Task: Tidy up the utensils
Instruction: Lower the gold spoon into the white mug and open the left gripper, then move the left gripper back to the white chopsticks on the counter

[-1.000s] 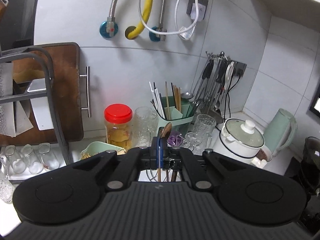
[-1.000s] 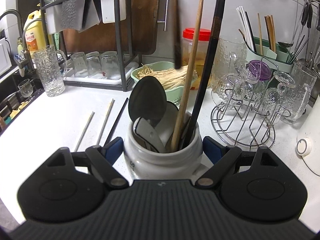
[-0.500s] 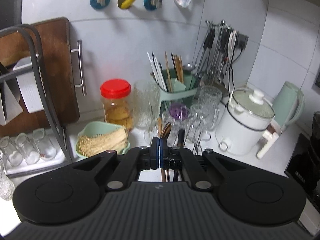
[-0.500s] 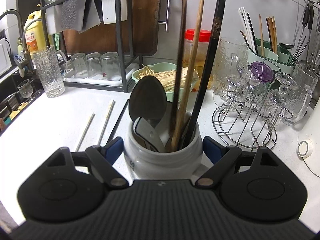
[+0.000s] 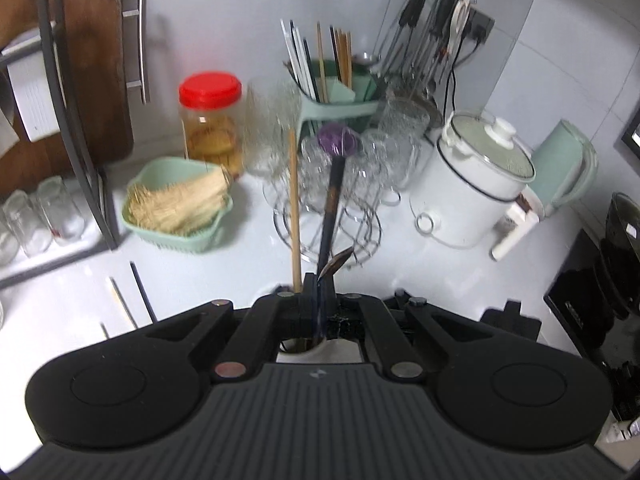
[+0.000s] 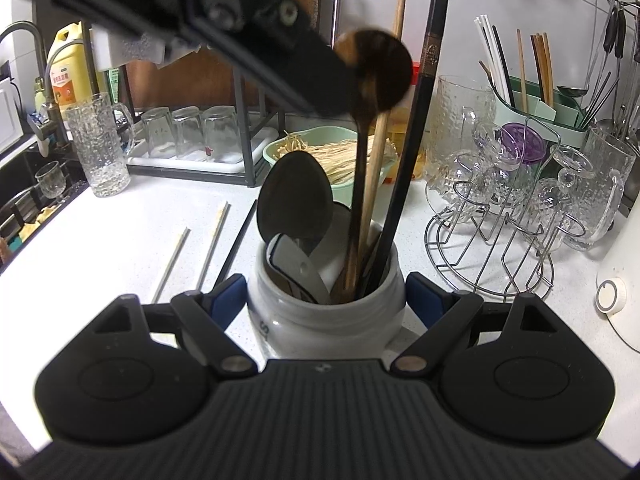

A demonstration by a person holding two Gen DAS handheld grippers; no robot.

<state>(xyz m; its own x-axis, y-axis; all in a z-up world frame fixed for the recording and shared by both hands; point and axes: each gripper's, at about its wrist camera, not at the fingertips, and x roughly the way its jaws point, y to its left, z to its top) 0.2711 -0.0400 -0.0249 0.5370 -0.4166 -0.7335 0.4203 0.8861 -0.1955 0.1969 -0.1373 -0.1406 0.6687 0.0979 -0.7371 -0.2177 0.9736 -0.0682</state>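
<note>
My left hand-held gripper (image 6: 340,80) pinches the light, stiff wooden spoon (image 6: 366,152) seemingly at its bowl; the right hand-held gripper (image 6: 324,300) brackets the heavy crock (image 6: 324,320), spread wide.

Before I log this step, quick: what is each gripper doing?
Left gripper: closed on the dark wooden spoon, handle down in the jar.
Right gripper: fingers wide around the white jar; contact unclear.
</note>
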